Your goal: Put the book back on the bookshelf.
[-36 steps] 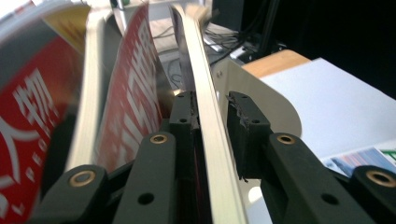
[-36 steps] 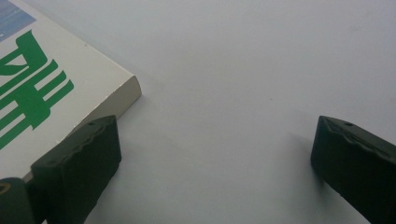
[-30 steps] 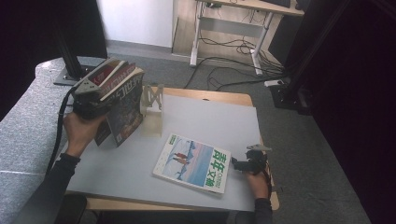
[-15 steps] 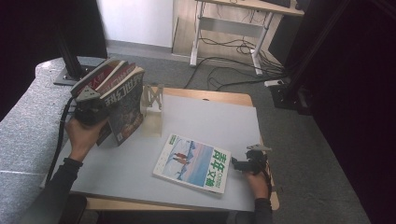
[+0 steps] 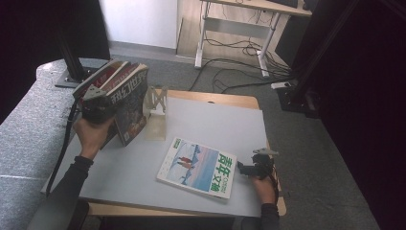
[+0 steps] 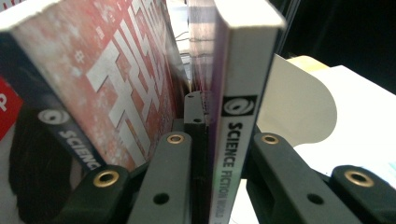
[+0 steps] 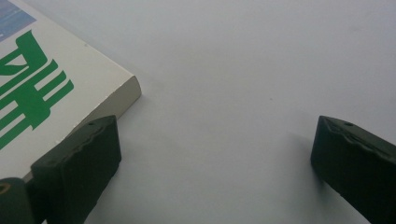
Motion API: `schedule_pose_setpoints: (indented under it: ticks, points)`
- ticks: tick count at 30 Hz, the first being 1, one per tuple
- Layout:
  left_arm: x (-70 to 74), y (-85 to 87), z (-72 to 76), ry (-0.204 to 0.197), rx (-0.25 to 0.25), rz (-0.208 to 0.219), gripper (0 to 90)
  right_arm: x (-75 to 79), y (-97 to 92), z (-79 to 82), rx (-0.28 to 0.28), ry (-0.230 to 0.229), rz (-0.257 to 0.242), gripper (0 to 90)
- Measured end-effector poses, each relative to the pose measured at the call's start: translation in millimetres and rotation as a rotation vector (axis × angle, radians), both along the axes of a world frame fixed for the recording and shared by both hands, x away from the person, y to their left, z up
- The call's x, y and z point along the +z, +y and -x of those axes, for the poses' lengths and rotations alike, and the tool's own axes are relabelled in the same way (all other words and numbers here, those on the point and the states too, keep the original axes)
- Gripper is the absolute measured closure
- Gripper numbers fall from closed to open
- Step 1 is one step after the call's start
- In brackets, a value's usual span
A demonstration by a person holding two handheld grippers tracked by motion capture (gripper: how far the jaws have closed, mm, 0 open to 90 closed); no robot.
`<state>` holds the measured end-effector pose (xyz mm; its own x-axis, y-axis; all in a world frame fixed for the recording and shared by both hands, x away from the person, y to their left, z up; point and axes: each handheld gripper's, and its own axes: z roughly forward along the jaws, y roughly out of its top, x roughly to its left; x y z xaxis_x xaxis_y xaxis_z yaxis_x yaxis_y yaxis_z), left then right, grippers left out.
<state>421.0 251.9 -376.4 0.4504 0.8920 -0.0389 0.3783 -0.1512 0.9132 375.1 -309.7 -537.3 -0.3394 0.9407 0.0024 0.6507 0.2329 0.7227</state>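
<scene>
At the table's left, a hand holds my left gripper (image 5: 101, 108) shut on a bundle of magazines (image 5: 125, 98) that stands upright and leans a little. In the left gripper view the jaws (image 6: 222, 140) clamp a white-spined science fiction magazine (image 6: 232, 140), and a red-covered one (image 6: 98, 79) leans outside the left jaw. Another magazine with green lettering (image 5: 198, 167) lies flat near the front. My right gripper (image 5: 250, 168) rests open at its right edge. In the right gripper view the magazine's corner (image 7: 70, 88) touches the left jaw of this gripper (image 7: 215, 158), with bare table between the jaws.
A pale bookend stand (image 5: 156, 111) sits just right of the held bundle. The grey table top (image 5: 215, 124) has a wooden rim at the back and front. A grey padded surface (image 5: 28, 134) runs along the left. Desk legs and cables lie on the floor behind.
The left hand and its bundle of magazines have sunk slightly toward the table. The right gripper and the flat magazine have stayed put.
</scene>
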Motion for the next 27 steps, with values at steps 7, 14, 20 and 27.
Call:
schedule_pose_setpoints:
  ticks: [7,14,20,27]
  points:
    - [-2.5,-0.2,4.4,0.004,-0.025,-0.011,78.9,0.0,-0.1,0.1,0.001,0.000,0.001,1.4]
    - [-23.6,3.4,18.1,0.034,-0.053,-0.003,77.4,0.1,0.2,0.2,-0.001,0.001,-0.002,1.4]
    - [-30.2,3.0,14.8,0.036,-0.038,0.002,81.5,0.1,0.2,0.1,-0.001,0.001,-0.001,1.4]
    - [-30.3,-4.3,7.8,0.032,-0.029,-0.007,81.5,0.1,0.2,0.1,-0.001,0.001,-0.001,1.4]
